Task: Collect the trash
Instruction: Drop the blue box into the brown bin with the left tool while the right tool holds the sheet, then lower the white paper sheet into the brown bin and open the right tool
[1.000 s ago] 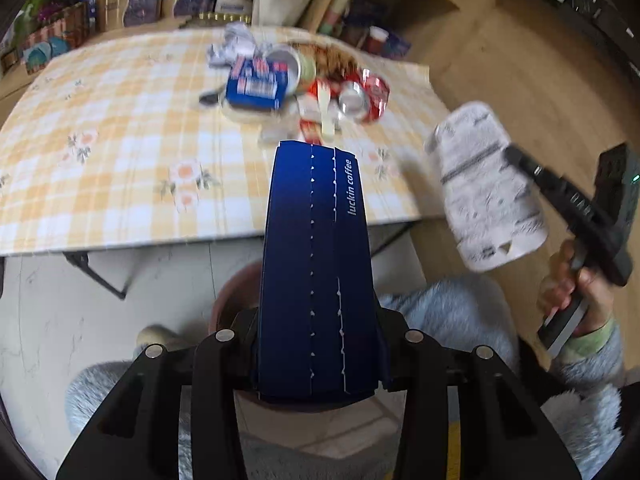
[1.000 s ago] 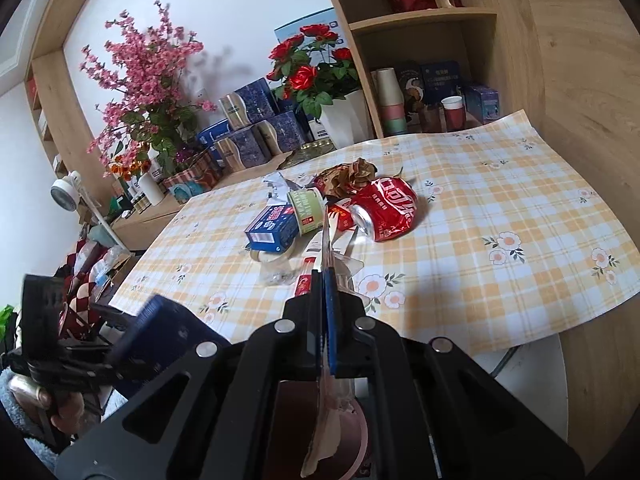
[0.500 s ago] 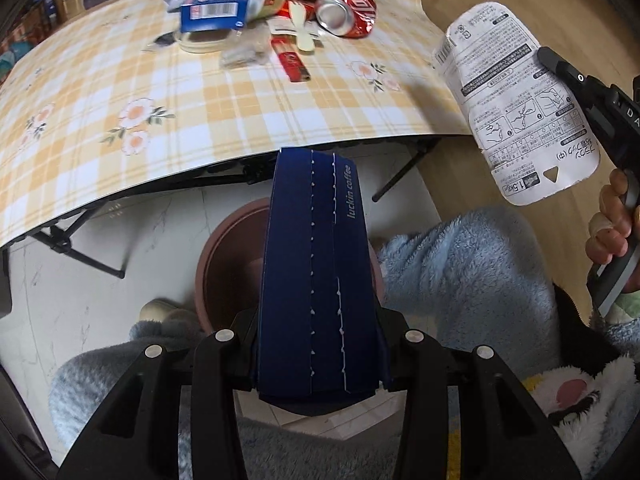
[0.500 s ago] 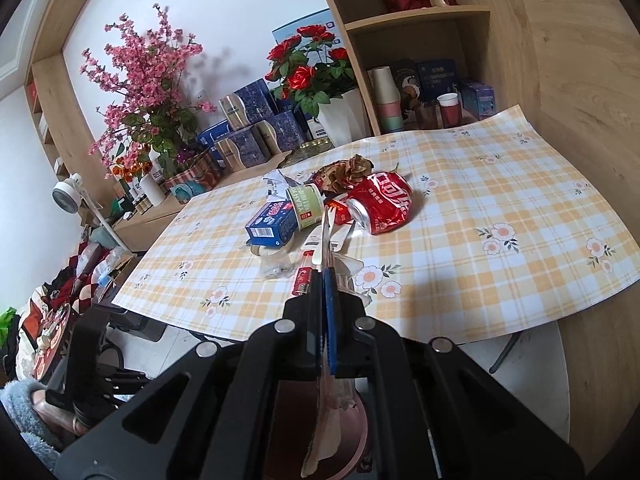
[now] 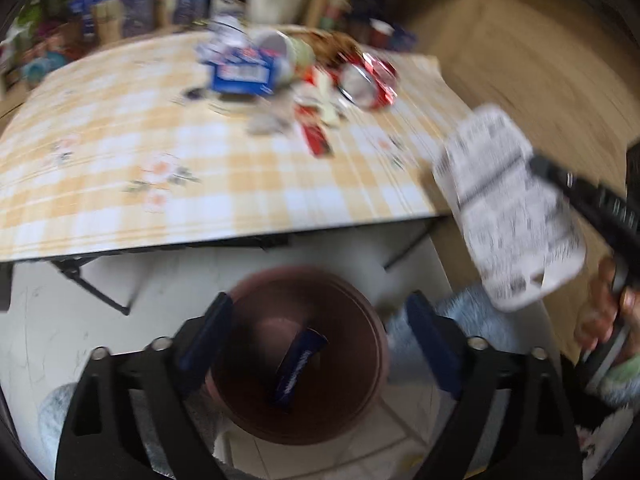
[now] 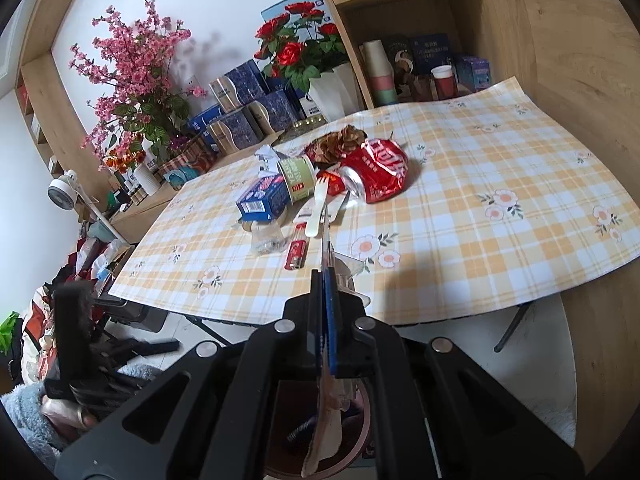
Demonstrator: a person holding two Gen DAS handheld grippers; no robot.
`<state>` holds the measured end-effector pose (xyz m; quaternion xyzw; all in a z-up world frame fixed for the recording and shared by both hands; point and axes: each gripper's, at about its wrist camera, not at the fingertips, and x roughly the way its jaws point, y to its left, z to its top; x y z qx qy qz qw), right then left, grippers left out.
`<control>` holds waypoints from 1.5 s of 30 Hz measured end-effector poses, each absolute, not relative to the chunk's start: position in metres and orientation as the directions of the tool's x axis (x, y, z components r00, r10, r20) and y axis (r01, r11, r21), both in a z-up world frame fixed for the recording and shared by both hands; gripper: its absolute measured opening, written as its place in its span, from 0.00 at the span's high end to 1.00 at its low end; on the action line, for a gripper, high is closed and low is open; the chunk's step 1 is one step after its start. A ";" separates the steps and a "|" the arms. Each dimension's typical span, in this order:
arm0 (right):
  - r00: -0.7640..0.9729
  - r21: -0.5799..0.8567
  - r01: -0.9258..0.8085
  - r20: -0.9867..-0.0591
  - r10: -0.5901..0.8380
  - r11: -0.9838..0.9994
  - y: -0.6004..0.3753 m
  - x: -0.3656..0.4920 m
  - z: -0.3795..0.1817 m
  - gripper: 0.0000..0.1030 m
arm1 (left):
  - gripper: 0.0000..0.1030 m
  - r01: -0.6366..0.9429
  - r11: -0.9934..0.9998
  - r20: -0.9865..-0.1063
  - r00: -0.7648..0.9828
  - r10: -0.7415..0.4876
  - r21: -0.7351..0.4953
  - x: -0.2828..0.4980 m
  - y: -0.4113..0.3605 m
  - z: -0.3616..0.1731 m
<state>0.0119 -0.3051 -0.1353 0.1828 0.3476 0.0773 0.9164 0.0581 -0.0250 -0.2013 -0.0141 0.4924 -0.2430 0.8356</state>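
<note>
My left gripper (image 5: 318, 316) is open and empty above a brown bin (image 5: 298, 354) on the floor. A dark blue coffee sleeve (image 5: 300, 364) lies inside the bin. My right gripper (image 6: 329, 280) is shut on a flat white printed packet, seen edge-on in the right wrist view (image 6: 326, 420) and face-on in the left wrist view (image 5: 508, 208), to the right of the bin. More trash lies on the checked table (image 6: 480, 216): a crushed red can (image 6: 378, 170), a blue carton (image 6: 262, 200), a green paper cup (image 6: 296, 174), a white fork (image 6: 316, 208) and a red wrapper (image 6: 296, 254).
The bin also shows below my right gripper (image 6: 362, 440). Shelves with flower pots (image 6: 332, 92), boxes and cups stand behind the table. A person's grey fleece sleeves flank the bin. A dark folding table leg (image 5: 92, 292) stands left of the bin.
My left gripper has opened and the blue coffee sleeve has dropped into the brown bin. The right gripper still holds the white packet, which has moved a little lower.
</note>
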 end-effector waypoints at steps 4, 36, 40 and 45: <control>0.727 0.392 -0.029 -0.623 0.289 0.919 -0.294 0.014 -0.142 0.94 | 0.09 0.312 0.919 -0.767 0.518 -0.379 -0.243 0.056 0.002 -0.185; 0.468 0.376 -0.087 -0.802 0.371 0.922 -0.203 0.019 -0.209 0.94 | 0.06 0.040 0.992 -0.728 0.676 -0.114 -0.118 0.041 0.095 -0.218; 0.470 0.376 -0.094 -0.800 0.374 0.922 -0.203 0.019 -0.209 0.94 | 0.06 0.048 0.993 -0.730 0.674 -0.111 -0.107 0.042 0.090 -0.218; 0.471 0.373 -0.092 -0.800 0.371 0.923 -0.204 0.018 -0.210 0.70 | 0.06 0.052 0.994 -0.737 0.668 -0.105 -0.095 0.043 0.088 -0.219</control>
